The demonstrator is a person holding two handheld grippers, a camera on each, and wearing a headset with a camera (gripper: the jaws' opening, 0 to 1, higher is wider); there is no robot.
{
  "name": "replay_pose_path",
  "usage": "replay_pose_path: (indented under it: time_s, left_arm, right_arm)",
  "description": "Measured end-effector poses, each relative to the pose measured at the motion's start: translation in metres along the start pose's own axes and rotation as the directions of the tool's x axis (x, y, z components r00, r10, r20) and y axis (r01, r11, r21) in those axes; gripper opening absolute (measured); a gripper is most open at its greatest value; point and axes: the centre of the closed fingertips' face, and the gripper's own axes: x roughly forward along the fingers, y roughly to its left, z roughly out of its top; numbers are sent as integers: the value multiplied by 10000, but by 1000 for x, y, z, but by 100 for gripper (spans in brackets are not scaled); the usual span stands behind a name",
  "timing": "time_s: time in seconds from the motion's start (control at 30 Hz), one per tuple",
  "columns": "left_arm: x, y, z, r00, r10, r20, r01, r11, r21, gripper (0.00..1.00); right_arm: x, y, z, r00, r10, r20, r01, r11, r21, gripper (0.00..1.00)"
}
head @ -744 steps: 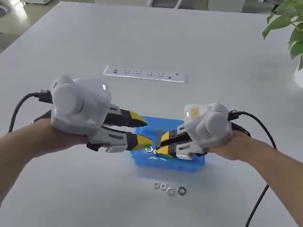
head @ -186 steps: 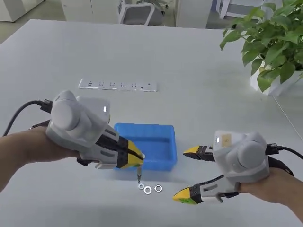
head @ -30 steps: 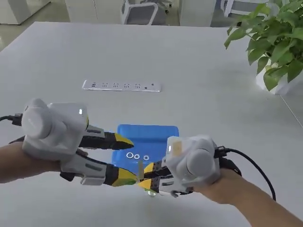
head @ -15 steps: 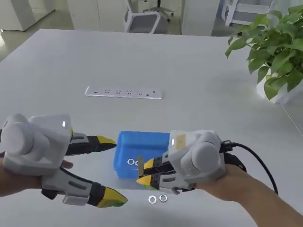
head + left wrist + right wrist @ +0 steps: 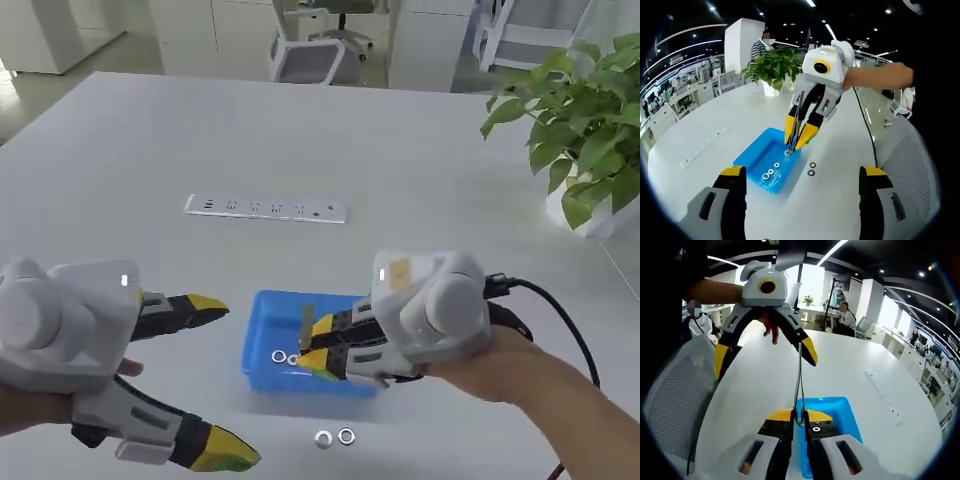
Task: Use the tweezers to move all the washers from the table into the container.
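Note:
My right gripper is shut on the thin metal tweezers, which stand over the blue container. In the left gripper view the tweezers point down at the container's near edge; whether their tips hold a washer is too small to tell. Three washers lie inside it, and two washers lie on the table in front. My left gripper stands open and empty at the lower left, apart from the container. In the right gripper view the tweezers rise from my shut right gripper.
A white power strip lies on the table beyond the container. A potted green plant stands at the table's right edge. Office chairs stand past the far edge. A black cable trails from the right gripper.
The left gripper has drawn back to the left, away from the tweezers. The right gripper has carried the tweezers from above the loose washers to over the container. The head camera tilted up.

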Motion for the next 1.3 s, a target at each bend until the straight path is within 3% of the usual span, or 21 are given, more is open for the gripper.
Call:
replay_pose_path:
  time_s: [0.2,0.7,1.3]
  left_arm:
    - [-1,2,-2,10000,20,-56,-21,10000,-7,99]
    - [-2,6,-1,9999,100,9,-100,9999,-43,99]
    - [6,11,-4,10000,37,30,-37,9999,-142,96]
  right_arm:
    - [0,-16,0,9998,-123,140,124,9999,-59,9]
    - [11,-46,-24,9990,-447,75,447,9990,18,9]
    - [26,-53,-66,9990,-318,-324,336,9979,560,9]
